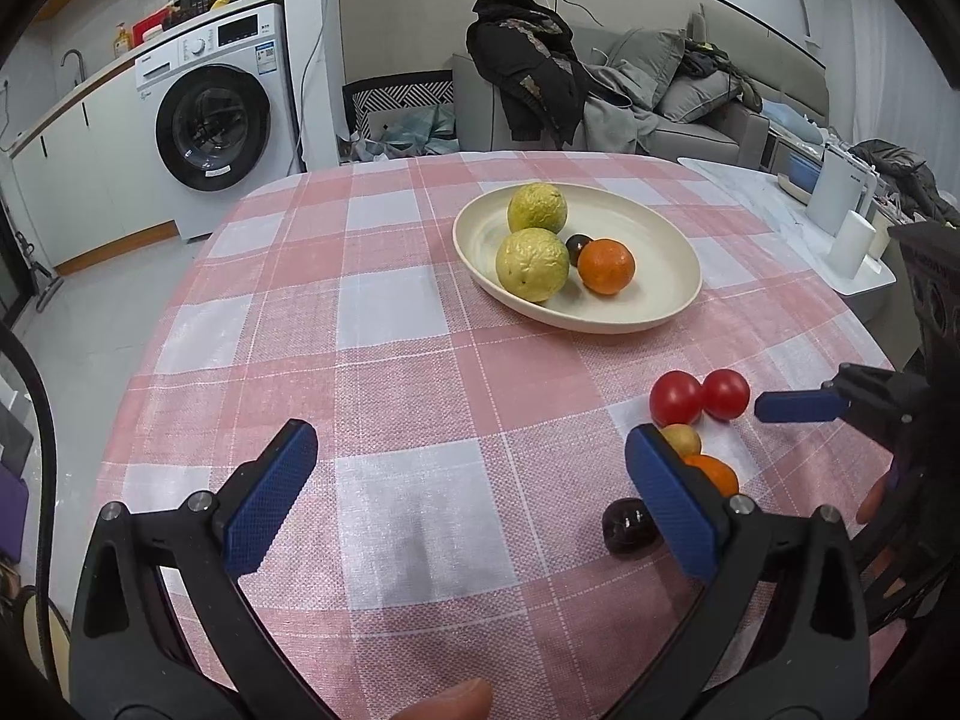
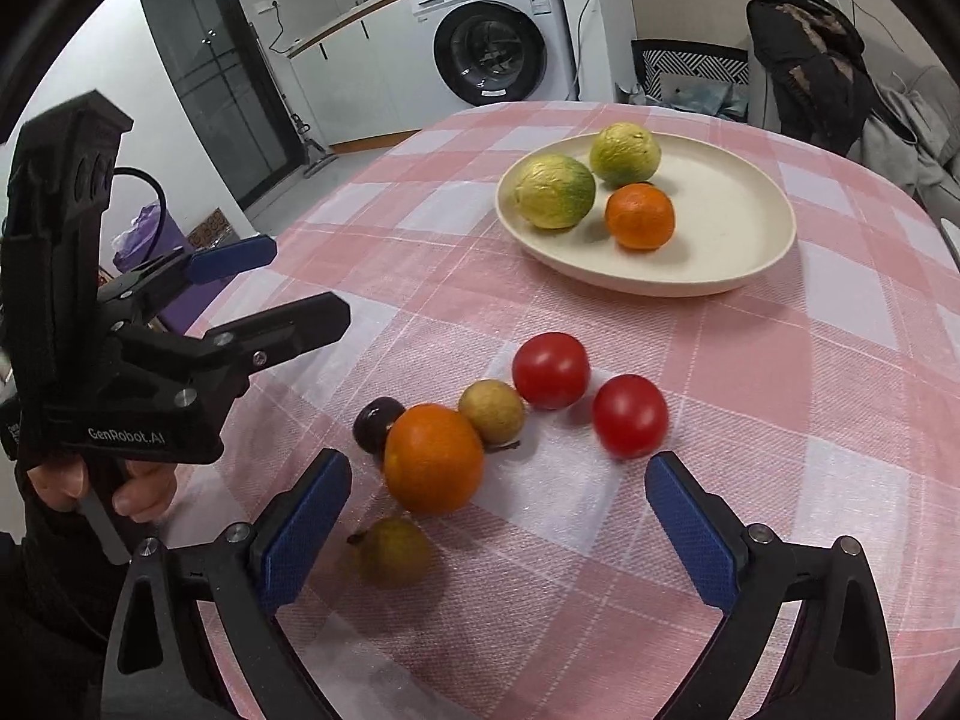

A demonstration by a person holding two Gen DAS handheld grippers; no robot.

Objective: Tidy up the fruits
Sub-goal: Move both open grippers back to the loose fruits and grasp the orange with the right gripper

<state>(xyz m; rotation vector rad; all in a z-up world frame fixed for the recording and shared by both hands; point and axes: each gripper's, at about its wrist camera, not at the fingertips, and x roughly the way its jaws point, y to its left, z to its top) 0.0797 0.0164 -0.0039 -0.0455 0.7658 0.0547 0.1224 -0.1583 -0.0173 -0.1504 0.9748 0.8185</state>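
A cream plate [image 1: 654,228] [image 2: 732,210] holds two yellow-green fruits [image 1: 533,264] [image 2: 555,191], an orange [image 1: 607,266] [image 2: 639,216] and a small dark fruit [image 1: 577,247]. Loose on the checked cloth lie two red tomatoes [image 2: 551,370] [image 1: 675,399], a bigger orange [image 2: 433,459] [image 1: 717,474], a dark plum [image 2: 375,423] [image 1: 627,525] and two small yellow-brown fruits [image 2: 492,411]. My right gripper [image 2: 498,516] is open just behind the loose orange; one yellow-brown fruit [image 2: 393,552] lies beside its left finger. My left gripper [image 1: 474,480] [image 2: 300,285] is open over bare cloth, left of the pile.
The round table's edge curves close on the left [image 1: 180,324]. A washing machine [image 1: 213,126] and counter stand beyond it. A sofa piled with clothes [image 1: 600,90] is behind the table. White cups on a tray [image 1: 852,240] sit at the right.
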